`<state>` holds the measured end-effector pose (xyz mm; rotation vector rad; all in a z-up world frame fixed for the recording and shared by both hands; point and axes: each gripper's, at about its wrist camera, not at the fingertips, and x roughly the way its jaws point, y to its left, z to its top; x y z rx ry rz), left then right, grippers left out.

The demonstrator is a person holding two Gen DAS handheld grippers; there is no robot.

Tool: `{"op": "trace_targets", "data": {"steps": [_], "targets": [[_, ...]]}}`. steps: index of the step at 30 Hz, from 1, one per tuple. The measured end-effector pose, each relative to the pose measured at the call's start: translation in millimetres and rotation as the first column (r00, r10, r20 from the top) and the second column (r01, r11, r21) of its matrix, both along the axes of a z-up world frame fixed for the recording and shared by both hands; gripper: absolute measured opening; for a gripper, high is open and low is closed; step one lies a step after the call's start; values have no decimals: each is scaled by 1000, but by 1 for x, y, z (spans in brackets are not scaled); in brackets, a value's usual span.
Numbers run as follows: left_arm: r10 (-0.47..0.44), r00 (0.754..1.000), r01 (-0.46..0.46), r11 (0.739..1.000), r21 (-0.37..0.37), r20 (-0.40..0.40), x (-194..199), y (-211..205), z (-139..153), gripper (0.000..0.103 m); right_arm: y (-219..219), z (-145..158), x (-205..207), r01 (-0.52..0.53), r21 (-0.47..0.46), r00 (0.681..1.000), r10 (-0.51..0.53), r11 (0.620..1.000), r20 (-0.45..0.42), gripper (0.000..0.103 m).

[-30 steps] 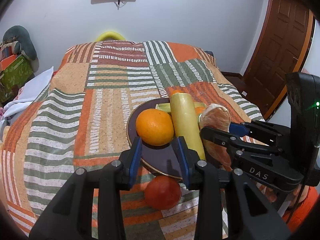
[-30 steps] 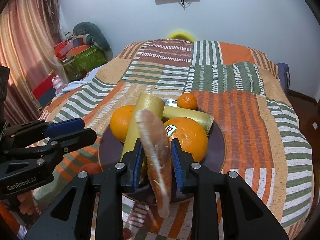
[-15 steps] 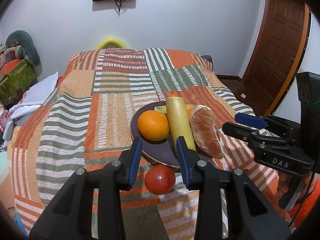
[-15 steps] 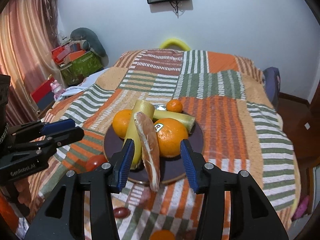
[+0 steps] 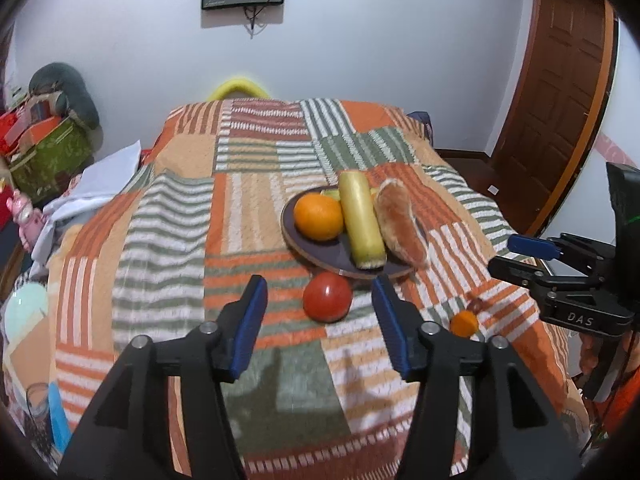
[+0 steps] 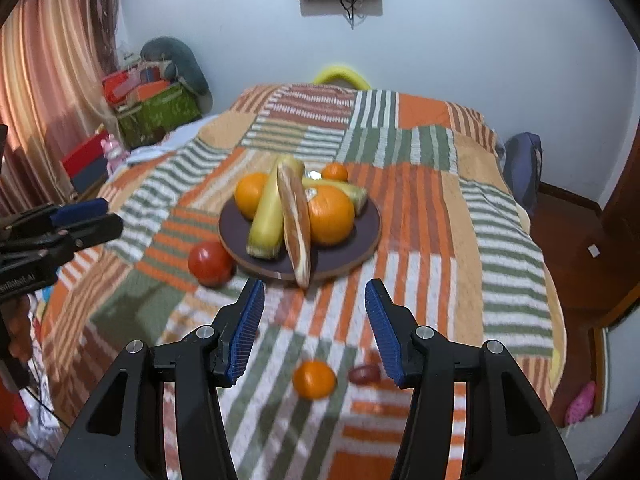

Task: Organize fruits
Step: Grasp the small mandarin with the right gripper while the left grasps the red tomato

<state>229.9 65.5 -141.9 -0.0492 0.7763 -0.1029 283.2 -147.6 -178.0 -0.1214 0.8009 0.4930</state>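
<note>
You had a dark round plate (image 6: 366, 236) holding two oranges (image 6: 331, 214), a yellow cob (image 6: 266, 218) and a wedge (image 6: 297, 226) overhanging its rim. A red tomato (image 6: 210, 263) lay beside it; a tangerine (image 6: 314, 379) lay nearer.

Tomato (image 5: 327, 297) lies on bedspread (image 5: 168, 216) just before plate (image 5: 320, 258).

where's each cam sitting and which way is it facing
Left wrist: on the left gripper, looking down along its open fingers at the bed, toward the tomato and plate; the right gripper shows at right.
Right wrist: on the right gripper, open, facing the plate over a small orange; the left gripper shows at left.
Shared: plate, tomato, small orange, both jaws just opened, nothing between.
</note>
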Motion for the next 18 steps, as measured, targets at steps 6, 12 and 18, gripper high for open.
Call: {"op": "trace_targets", "data": {"steps": [6,12,18], "targets": [[5,997,-5,1000,-4,-73,-15,-3,-26,55,-8,-17,-18,-6,-19,999,5,1000,-53,49],[2,992,-2,1000,5,-130,-17,-4,-47,55,-2,-47,-23,-5,-31,992,2,999,-123,49],[-7,986,6,1000,-2,-167,-8,-3,-61,55,-1,-73,-13,21,-24,983,-25,1000,-183,40]]}}
